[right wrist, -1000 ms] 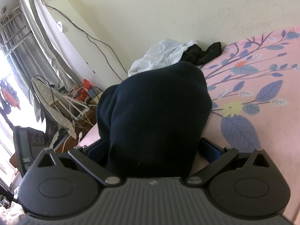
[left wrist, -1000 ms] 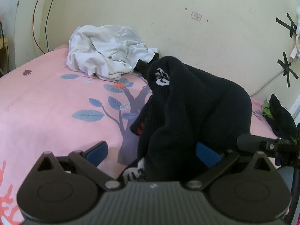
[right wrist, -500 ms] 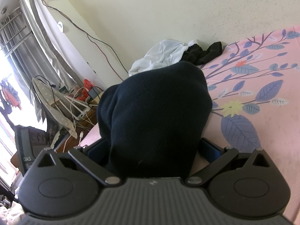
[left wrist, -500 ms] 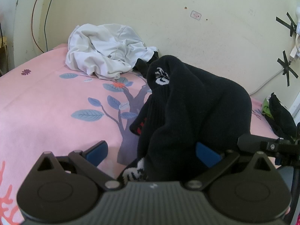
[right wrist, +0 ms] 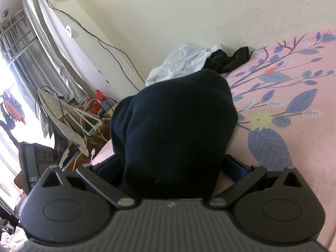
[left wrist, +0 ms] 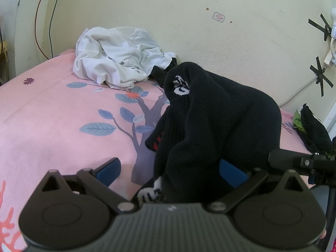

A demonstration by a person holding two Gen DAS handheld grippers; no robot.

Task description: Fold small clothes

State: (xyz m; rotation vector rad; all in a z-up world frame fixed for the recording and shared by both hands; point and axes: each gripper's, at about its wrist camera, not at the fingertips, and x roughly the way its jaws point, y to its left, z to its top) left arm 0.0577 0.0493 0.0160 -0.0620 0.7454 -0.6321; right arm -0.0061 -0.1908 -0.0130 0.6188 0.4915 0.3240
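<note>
Black socks with white and red marks (left wrist: 210, 121) are bunched in a heap on the pink bed sheet (left wrist: 52, 115). My left gripper (left wrist: 170, 168) is open, its blue pads wide apart with the heap lying between them. In the right wrist view the same black sock bundle (right wrist: 174, 130) fills the space between the fingers of my right gripper (right wrist: 172, 168), which stands open around it. The pads there are mostly hidden by the fabric. Part of the right gripper shows at the left view's right edge (left wrist: 304, 161).
A crumpled white garment (left wrist: 117, 63) lies against the wall at the back, with a black one (right wrist: 229, 59) beside it. Dark and green clothes (left wrist: 310, 126) lie at the bed's right. Left of the bed are cables, a cloth-covered rack (right wrist: 61, 115) and a curtained window.
</note>
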